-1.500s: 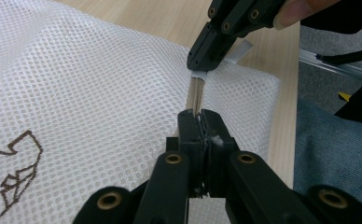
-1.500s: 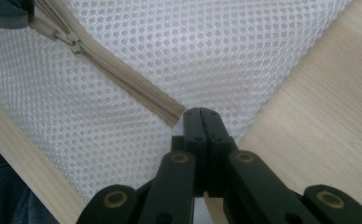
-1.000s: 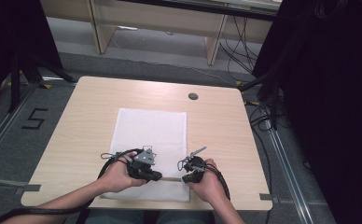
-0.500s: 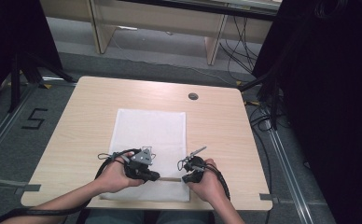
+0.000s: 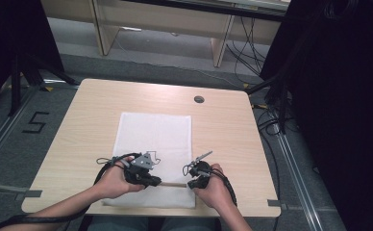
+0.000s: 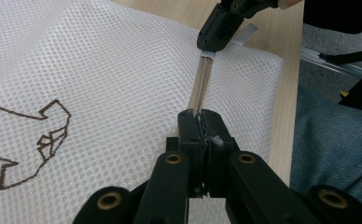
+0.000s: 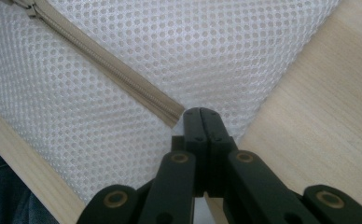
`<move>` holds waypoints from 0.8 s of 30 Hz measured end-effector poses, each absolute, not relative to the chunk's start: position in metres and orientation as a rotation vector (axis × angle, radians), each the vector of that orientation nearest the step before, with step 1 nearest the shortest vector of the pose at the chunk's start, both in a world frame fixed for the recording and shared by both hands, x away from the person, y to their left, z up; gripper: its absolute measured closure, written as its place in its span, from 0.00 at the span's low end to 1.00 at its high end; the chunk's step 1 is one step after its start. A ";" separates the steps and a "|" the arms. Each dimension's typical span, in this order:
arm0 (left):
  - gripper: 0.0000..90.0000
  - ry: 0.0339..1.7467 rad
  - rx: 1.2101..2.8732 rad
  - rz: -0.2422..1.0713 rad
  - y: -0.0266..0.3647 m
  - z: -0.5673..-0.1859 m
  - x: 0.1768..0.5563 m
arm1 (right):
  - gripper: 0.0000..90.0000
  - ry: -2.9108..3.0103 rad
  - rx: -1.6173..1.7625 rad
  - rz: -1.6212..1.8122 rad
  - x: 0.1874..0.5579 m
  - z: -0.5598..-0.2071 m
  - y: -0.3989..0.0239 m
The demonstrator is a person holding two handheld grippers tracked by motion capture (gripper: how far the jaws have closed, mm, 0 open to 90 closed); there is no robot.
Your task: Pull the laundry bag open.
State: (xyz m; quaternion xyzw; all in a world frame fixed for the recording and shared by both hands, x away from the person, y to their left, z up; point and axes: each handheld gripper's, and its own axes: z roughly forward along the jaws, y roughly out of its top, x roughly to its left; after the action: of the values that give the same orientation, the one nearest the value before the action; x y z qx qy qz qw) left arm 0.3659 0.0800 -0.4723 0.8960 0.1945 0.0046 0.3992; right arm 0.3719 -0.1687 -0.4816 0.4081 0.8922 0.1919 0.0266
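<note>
We see the left tool point(image 6: 201, 122) clamped on the zipper point(image 6: 202, 81) of the mesh bag point(image 5: 155, 139) lying near the desk point(image 5: 79, 125) front edge; the right tool point(image 7: 201, 116) seems closed on its end. Uneven pulling could tear the mesh.

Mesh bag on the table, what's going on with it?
A person works a white mesh bag lying flat on the wooden table. Both grippers are shut along its tan zipper near the table's front edge. The left gripper pinches the zipper strip, and the right gripper clamps the bag at the zipper's end.
</note>
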 end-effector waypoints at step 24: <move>0.98 0.503 2.262 0.009 0.087 -0.470 0.365 | 1.00 2.746 1.306 0.566 0.371 -0.481 -0.168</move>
State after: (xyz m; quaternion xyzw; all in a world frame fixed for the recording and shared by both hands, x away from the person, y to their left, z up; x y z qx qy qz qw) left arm 0.3649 0.0870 -0.4703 0.8944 0.1988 0.0036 0.4006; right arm 0.3712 -0.1684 -0.4806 0.4222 0.8875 0.1829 0.0240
